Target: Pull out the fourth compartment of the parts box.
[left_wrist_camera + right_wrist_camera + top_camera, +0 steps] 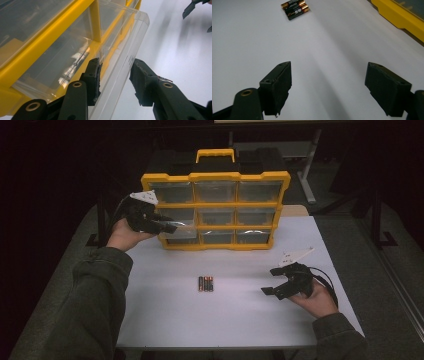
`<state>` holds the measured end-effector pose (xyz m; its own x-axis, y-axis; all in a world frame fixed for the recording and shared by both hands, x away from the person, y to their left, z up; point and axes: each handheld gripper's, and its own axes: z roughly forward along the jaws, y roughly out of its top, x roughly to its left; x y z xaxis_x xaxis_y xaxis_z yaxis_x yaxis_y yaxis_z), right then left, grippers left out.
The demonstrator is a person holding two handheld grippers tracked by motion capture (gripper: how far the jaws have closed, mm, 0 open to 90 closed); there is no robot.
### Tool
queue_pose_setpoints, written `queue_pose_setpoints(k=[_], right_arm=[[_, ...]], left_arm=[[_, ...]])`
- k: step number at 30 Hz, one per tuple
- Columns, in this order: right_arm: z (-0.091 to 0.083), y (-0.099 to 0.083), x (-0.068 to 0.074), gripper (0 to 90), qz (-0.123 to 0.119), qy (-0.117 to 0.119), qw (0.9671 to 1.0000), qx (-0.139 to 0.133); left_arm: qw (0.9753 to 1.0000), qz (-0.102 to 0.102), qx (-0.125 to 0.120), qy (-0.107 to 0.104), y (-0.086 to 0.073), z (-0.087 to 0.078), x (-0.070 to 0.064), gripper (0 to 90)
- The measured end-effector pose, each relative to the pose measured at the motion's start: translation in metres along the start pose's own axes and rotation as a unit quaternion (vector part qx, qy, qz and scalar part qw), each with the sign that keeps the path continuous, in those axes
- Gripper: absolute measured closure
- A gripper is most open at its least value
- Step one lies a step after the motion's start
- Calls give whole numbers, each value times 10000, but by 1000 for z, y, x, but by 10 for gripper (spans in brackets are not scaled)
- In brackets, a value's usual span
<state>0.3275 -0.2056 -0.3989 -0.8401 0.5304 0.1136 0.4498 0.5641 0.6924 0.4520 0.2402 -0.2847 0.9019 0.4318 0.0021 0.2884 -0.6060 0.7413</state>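
Note:
A yellow organiser case (216,176) with clear drawers stands upright at the back of the white table (220,320). Its lower-left clear drawer (180,233) is pulled part way out. My left gripper (169,226) is open, its jaws on either side of this drawer's front wall (125,47). The left pad (94,77) lies against the wall and the right pad (140,82) stands a little off it. Three batteries (205,283) lie side by side mid-table. My right gripper (270,281) hovers open and holds nothing, to the right of the batteries (295,8).
The case's yellow frame (95,22) fills the left of the left gripper view, and its bottom edge (397,17) shows at the top right of the right gripper view. A yellow carry handle (215,153) tops the case. Bare table lies all round the batteries.

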Motion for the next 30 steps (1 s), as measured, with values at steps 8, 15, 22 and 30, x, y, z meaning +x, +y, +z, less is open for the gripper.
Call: queue_pose_setpoints(k=[8, 15, 22, 30], right_arm=[[0, 0, 1, 203, 21, -1, 10000, 11], [1, 0, 2, 202, -7, 9, 10000, 22], [2, 0, 3, 201, 8, 21, 10000, 47], [3, 1, 4, 201, -3, 26, 10000, 50]], left_arm=[[9998, -75, -13, -206, -2, -3, -3, 619], [9993, -41, 14, -368, -5, -10, -7, 620], [9992, 6, 35, -387, -9, -12, -11, 627], [9989, 37, 29, -470, -10, -16, -15, 634]])
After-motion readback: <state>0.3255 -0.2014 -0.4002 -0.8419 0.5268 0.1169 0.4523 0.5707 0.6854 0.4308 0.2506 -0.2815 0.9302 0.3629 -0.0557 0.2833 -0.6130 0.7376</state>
